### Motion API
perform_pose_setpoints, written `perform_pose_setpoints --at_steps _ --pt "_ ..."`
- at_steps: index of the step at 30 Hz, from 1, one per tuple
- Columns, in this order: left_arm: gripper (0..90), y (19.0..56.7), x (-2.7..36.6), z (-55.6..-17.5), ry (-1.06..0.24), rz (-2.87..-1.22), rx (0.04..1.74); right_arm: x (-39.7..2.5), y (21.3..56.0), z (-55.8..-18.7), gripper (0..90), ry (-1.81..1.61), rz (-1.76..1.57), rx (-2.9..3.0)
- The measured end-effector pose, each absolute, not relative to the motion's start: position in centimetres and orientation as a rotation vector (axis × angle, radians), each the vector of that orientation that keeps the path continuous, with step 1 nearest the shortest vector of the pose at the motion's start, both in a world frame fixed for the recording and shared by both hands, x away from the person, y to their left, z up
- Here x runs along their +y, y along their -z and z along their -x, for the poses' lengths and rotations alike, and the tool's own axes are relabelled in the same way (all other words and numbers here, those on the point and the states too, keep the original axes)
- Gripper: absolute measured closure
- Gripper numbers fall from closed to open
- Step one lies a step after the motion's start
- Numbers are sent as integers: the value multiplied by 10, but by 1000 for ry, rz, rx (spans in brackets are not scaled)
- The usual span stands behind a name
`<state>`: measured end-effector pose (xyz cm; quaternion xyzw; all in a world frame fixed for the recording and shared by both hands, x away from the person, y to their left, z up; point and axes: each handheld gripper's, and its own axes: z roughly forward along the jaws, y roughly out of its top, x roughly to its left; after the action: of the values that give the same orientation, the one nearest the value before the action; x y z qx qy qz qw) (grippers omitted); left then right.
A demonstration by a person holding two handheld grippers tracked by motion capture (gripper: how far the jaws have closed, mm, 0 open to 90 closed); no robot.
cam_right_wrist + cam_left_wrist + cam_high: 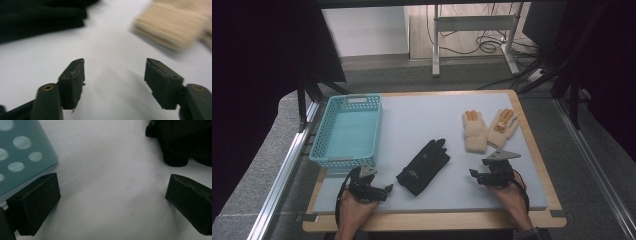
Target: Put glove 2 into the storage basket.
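black fabric glove (424,166) with a small pale logo near its cuff is lying flat, fingers pointing away, on the pale grey table mat (422,120), sitting between the left gripper (384,191) and right gripper (473,174), both spread wide and gripping nothing.

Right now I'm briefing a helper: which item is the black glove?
Start from the turquoise basket at the table's left. Just right of its near corner, mid-mat, lies the black glove. It is the lone dark item; the cream gloves lie farther right.
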<state>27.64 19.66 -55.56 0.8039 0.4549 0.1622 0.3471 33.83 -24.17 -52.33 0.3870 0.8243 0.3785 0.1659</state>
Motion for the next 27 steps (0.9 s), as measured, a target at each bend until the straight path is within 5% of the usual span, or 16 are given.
perform_pose_setpoints --at_steps 27 --pt "34 534 188 -273 -361 -2094 1118 -261 531 -340 206 -975 -1128 2297"
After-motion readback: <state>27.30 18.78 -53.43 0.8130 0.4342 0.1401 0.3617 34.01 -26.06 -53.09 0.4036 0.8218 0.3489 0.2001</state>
